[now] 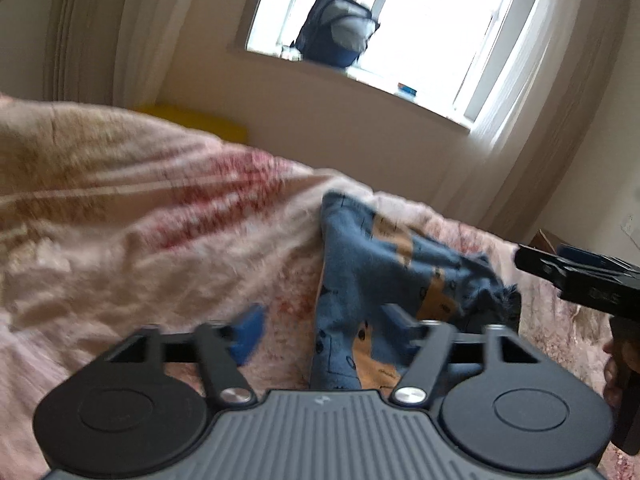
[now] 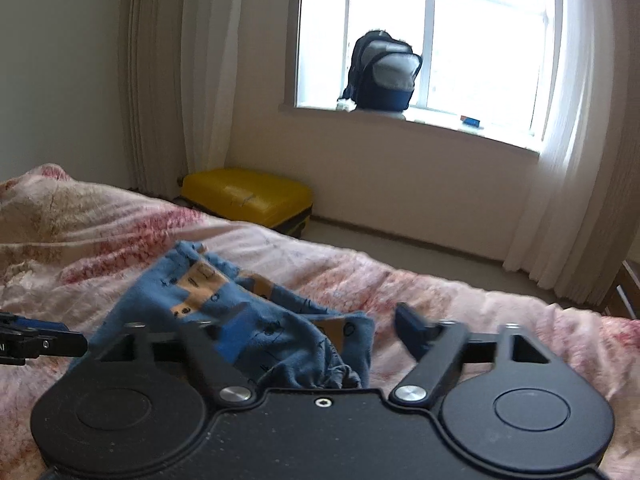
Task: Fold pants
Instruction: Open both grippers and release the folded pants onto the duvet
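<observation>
The only containers in sight are a dark backpack (image 2: 382,74) standing on the windowsill (image 2: 420,124) and a yellow suitcase (image 2: 248,198) lying flat on the floor below and to the left of the sill; both are closed, so their contents cannot be told.

The pants (image 2: 240,312) lie crumpled on the bed (image 1: 120,220), well in front of the windowsill. They are blue with orange-tan patches and small dark printed figures, bunched into folds, with a gathered, frayed-looking edge nearest the right camera.

The left hand-held gripper (image 1: 324,328) is released: its jaws stand wide apart, one blue fingertip (image 1: 248,332) over the bedcover to the left of the pants, the other partly hidden against the cloth, and the pants lie loose between them. The right hand-held gripper (image 2: 320,328) is likewise released, jaws spread, with the bunched cloth between them and no pad seen pressing on it. Each gripper shows at the edge of the other's view.

The bed's far edge runs between the pants and the windowsill wall, with a strip of bare floor beyond it. Wide pink, flowered bedcover lies open on both sides of the pants.
</observation>
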A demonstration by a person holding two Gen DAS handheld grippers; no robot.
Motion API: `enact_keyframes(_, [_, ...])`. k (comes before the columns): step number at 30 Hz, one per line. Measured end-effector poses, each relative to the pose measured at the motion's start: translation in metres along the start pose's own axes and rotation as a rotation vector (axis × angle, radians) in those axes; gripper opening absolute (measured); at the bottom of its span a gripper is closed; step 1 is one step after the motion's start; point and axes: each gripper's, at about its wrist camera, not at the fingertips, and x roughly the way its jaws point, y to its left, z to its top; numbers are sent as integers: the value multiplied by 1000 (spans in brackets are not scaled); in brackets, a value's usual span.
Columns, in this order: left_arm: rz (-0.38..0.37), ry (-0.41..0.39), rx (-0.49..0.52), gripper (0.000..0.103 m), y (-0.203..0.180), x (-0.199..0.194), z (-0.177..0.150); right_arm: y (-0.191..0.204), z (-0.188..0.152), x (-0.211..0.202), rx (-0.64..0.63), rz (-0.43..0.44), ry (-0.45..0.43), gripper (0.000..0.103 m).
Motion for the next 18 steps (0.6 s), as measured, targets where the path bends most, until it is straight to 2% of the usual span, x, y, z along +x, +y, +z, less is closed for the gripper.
enact_keyframes(1, [6, -15, 11, 80, -2, -5, 0, 0, 0, -10, 9, -5, -20, 100])
enact_keyframes(3, [10, -36, 42, 92, -8, -17, 0, -1, 0, -29, 28, -6, -51, 102])
enact_keyframes(6, [-1, -83, 81, 102, -20, -40, -3, 0, -4, -60, 48, -5, -75, 102])
enact_keyframes(12, [-34, -161, 147, 103, -49, -90, -18, 6, -27, -129, 108, -12, -131, 102])
enact_keyframes(18, [51, -141, 201, 103, -53, -125, -65, 12, -61, -192, 191, -26, -166, 102])
